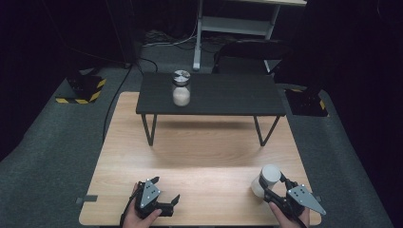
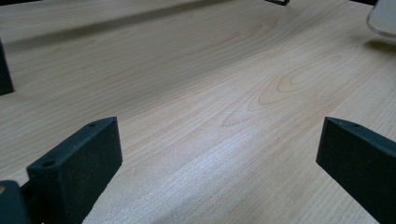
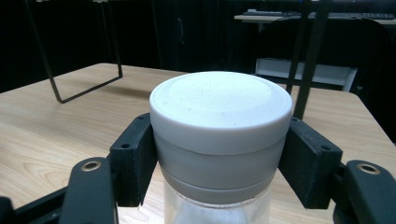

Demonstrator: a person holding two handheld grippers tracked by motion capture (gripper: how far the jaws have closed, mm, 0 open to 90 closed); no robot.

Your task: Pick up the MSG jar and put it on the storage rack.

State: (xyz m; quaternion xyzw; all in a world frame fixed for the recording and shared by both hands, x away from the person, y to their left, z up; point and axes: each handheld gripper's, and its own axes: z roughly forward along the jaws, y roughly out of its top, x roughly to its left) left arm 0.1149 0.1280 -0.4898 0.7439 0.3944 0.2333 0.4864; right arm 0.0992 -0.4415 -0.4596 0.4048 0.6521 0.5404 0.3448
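**Right tool has the jar by its lid; the lift is not yet made**

From the high view, my right tool [image 1: 269,186] is at the near right corner of the light wooden tabletop [image 1: 199,156], closed around the clear jar with the pale grey round lid [image 1: 266,179]. The jar seems to stand on the wood, so I judge the grasp is done and the carrying is left. A second clear jar with a shiny metal lid [image 1: 181,88] stands on the low black shelf-table [image 1: 223,95] at the far side, possibly the place to go. My left tool [image 1: 164,202] rests near the front edge, well apart from the jar, the hand low on the wood.

In the left gripper view, my jaws stand wide apart with only bare wood between them.

In the right gripper view, both jaws press on the sides of the pale grey lid [image 3: 219,126], one at each side, and the tool is held about level.
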